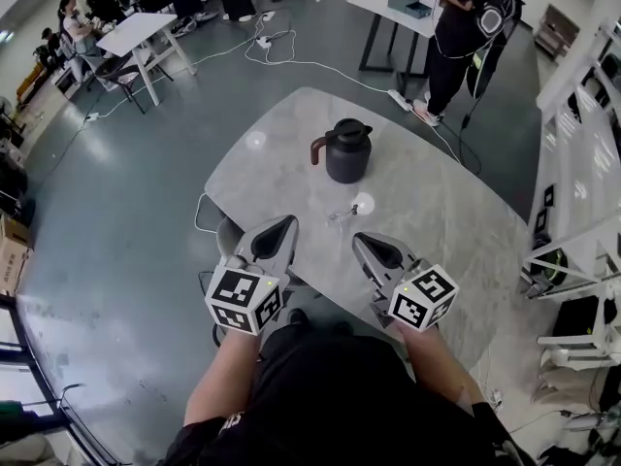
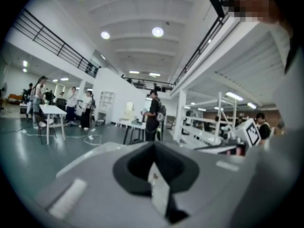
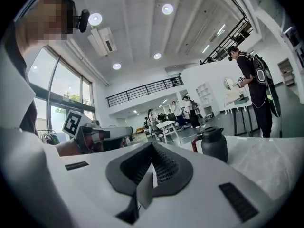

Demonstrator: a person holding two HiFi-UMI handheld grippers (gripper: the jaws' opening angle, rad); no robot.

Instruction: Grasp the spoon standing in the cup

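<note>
A small clear cup [image 1: 341, 217] with a spoon in it stands on the marble table [image 1: 437, 221], just in front of a black jug [image 1: 346, 150]; the spoon is too small to make out well. My left gripper [image 1: 288, 222] hovers over the table's near edge, left of the cup, with its jaws together and nothing in them. My right gripper [image 1: 358, 238] sits just this side of the cup, also shut and empty. In the right gripper view the black jug [image 3: 213, 144] shows ahead on the right and the left gripper [image 3: 97, 135] on the left; the cup is hidden there.
A chair [image 1: 229, 238] is tucked under the table's near left edge. White shelving [image 1: 582, 173] runs along the right. A person [image 1: 456, 37] stands beyond the table by a dark-legged table [image 1: 393, 8]. Cables [image 1: 291, 61] lie on the grey floor.
</note>
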